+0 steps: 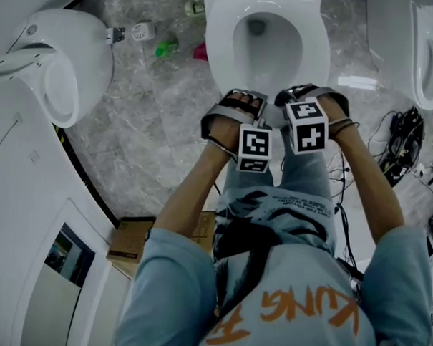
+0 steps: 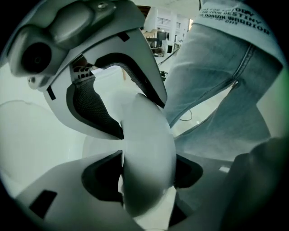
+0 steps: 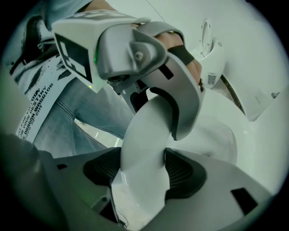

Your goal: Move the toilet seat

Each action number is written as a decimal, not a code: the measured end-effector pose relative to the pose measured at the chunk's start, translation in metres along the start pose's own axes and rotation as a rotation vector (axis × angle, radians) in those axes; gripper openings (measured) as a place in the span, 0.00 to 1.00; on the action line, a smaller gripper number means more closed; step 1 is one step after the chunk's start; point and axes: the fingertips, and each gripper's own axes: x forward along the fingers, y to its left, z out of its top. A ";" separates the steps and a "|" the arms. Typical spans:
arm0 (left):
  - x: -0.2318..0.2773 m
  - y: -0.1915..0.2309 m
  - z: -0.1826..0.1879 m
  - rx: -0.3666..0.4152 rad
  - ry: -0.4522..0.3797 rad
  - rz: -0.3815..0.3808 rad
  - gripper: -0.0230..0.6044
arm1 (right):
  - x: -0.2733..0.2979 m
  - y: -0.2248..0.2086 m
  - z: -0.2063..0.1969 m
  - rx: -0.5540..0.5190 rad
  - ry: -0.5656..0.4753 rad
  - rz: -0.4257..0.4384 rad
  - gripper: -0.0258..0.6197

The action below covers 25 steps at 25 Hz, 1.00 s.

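The white toilet seat (image 1: 220,58) rings the bowl at the top middle of the head view. Both grippers hold its near front edge side by side. My left gripper (image 1: 242,99) is shut on the seat's rim (image 2: 149,149), and its dark pads (image 2: 101,180) press both faces. My right gripper (image 1: 301,95) is shut on the same rim (image 3: 144,149) just to the right. Each gripper view shows the other gripper clamped further along the curved edge. In the head view the hands and marker cubes hide the fingertips.
A second toilet (image 1: 56,68) stands at the left and a third (image 1: 429,56) at the right. Cables (image 1: 400,144) lie on the marble floor to the right. A cardboard box (image 1: 131,240) sits by the person's left side. Green (image 1: 166,48) and pink (image 1: 199,52) items lie beside the bowl.
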 end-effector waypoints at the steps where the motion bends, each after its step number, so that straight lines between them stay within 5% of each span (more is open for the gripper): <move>1: -0.006 0.004 0.001 -0.008 -0.007 -0.004 0.49 | -0.005 -0.002 0.001 -0.011 0.003 -0.043 0.51; 5: -0.036 0.024 0.005 -0.042 -0.033 0.005 0.47 | -0.028 -0.014 0.001 -0.057 0.021 -0.278 0.49; 11: -0.086 0.063 0.012 -0.057 -0.039 0.106 0.40 | -0.089 -0.030 0.006 0.024 -0.049 -0.546 0.39; 25: -0.185 0.177 0.019 -0.088 -0.026 0.403 0.39 | -0.224 -0.076 0.006 0.082 -0.075 -0.902 0.20</move>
